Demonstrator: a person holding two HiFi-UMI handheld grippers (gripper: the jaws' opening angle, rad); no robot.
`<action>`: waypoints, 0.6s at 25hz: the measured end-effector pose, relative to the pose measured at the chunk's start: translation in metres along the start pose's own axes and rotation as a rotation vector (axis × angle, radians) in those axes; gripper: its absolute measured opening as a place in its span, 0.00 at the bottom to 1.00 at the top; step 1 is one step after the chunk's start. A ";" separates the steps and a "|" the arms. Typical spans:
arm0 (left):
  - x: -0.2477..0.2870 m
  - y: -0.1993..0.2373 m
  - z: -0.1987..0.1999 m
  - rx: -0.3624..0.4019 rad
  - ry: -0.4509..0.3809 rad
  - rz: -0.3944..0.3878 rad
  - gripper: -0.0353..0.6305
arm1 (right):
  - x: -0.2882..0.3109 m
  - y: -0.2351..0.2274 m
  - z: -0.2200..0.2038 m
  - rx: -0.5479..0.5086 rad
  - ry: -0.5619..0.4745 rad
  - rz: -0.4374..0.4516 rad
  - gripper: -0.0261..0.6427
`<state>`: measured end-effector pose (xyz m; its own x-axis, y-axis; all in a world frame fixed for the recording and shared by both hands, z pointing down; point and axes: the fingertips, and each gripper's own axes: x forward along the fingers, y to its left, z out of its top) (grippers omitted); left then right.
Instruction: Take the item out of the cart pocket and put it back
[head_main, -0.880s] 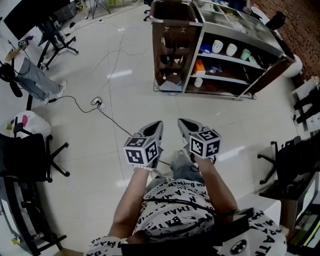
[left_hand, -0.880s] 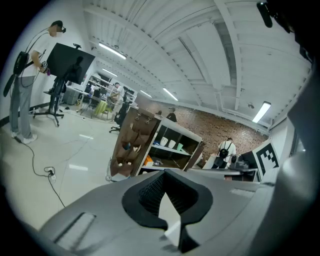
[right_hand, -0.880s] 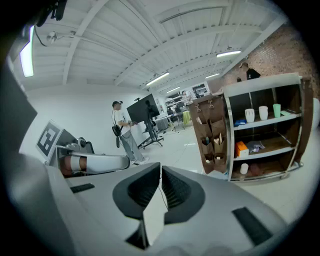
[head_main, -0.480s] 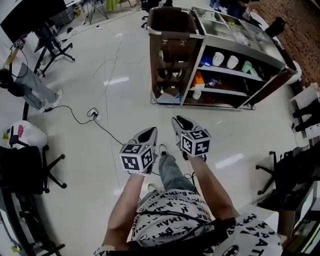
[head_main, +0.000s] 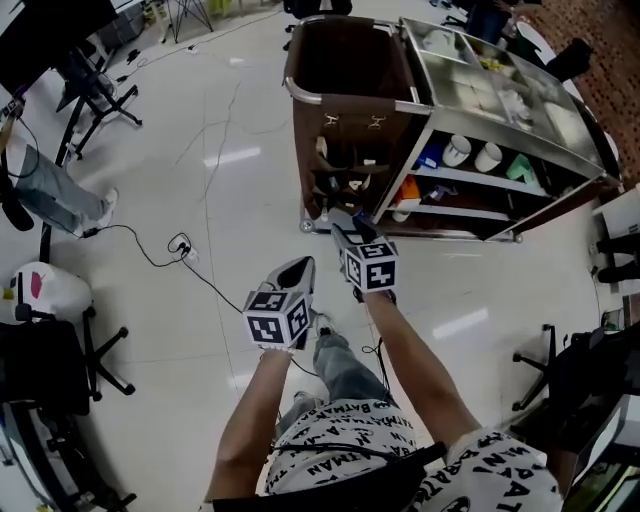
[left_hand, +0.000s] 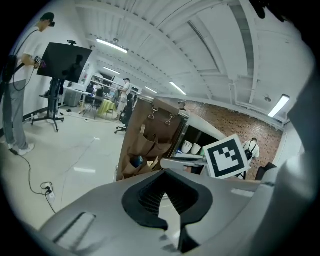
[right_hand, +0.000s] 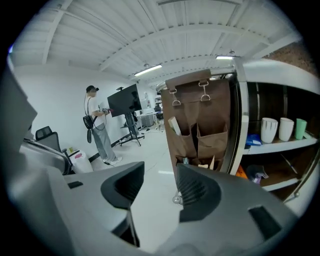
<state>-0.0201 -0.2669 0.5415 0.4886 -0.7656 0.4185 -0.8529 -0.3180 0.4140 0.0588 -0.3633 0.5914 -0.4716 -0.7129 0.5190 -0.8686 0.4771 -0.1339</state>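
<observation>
floor (head_main: 225, 195): black cable (head_main: 181, 243) snaking across | far left: office chair (head_main: 45, 345) | person (right_hand: 97, 131) standing beside dark screen (right_hand: 124, 106)

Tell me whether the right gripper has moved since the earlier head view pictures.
Yes. The right gripper has advanced toward the cart; its open jaws now appear against the cart's lower pocket side.

The person wears a white short-sleeved shirt (head_main: 350, 445) printed all over with black capital lettering. A black strap (head_main: 385, 462) runs across its front. Below it are grey-blue jeans (head_main: 340, 362). The left gripper (head_main: 299, 266) and the right gripper (head_main: 345, 222) have smooth, pale grey, rounded shells. Each carries a white cube (head_main: 277, 318) with black square markers at its near end. In the gripper views, the jaws show black ribbed pads (right_hand: 197, 191) set into the grey shells.
</observation>
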 end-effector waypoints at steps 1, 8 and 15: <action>0.012 0.003 0.002 -0.001 0.008 0.002 0.05 | 0.015 -0.008 0.000 -0.006 0.012 -0.007 0.37; 0.076 0.042 0.000 -0.048 0.064 0.048 0.05 | 0.107 -0.051 -0.010 -0.036 0.100 -0.060 0.36; 0.111 0.072 -0.002 -0.106 0.093 0.082 0.05 | 0.175 -0.079 -0.033 -0.021 0.199 -0.088 0.36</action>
<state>-0.0273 -0.3734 0.6197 0.4372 -0.7299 0.5255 -0.8688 -0.1918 0.4565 0.0494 -0.5086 0.7209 -0.3534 -0.6379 0.6842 -0.9005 0.4301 -0.0641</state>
